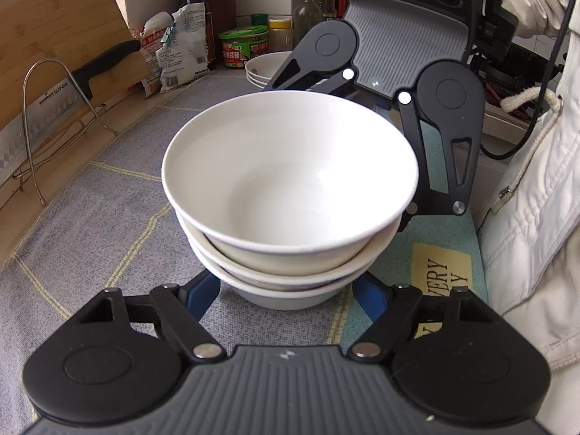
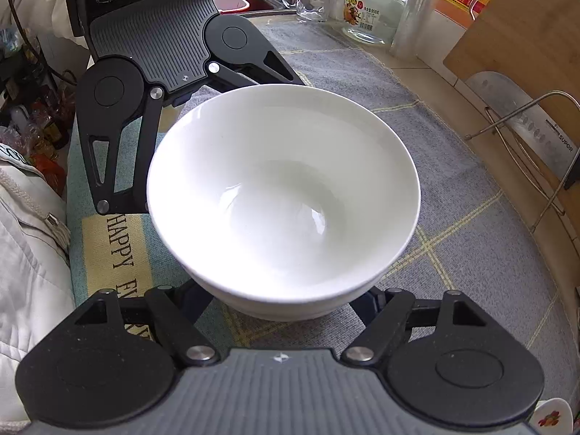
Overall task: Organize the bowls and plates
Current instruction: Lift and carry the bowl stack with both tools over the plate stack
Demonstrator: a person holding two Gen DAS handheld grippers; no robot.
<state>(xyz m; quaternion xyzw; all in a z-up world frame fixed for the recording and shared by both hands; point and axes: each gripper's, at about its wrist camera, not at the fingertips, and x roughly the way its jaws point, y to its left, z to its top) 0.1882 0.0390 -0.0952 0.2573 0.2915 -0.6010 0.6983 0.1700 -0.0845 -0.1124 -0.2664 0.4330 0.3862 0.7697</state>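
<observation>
The stack of white bowls [image 1: 290, 195] is flanked by left gripper [image 1: 290, 291] and right gripper [image 2: 286, 299] — both spread wide, nothing clamped — presumably for a two-sided lift off the bench [image 1: 108, 217].

A stack of bowls [image 1: 290, 195] sits on a cloth [image 1: 108, 224] on the desk [image 1: 21, 224], between the left tool [image 1: 290, 301] and the right tool [image 1: 362, 166] on opposite sides. Behind the stack lie stacked plates [image 1: 262, 67], with jars and bottles [image 1: 244, 46] beyond. A knife rack [image 1: 47, 123] stands left, before a leaning cutting board [image 1: 61, 25].

Three stacked bowls [image 1: 290, 181], three stacked plates [image 1: 259, 69].
</observation>
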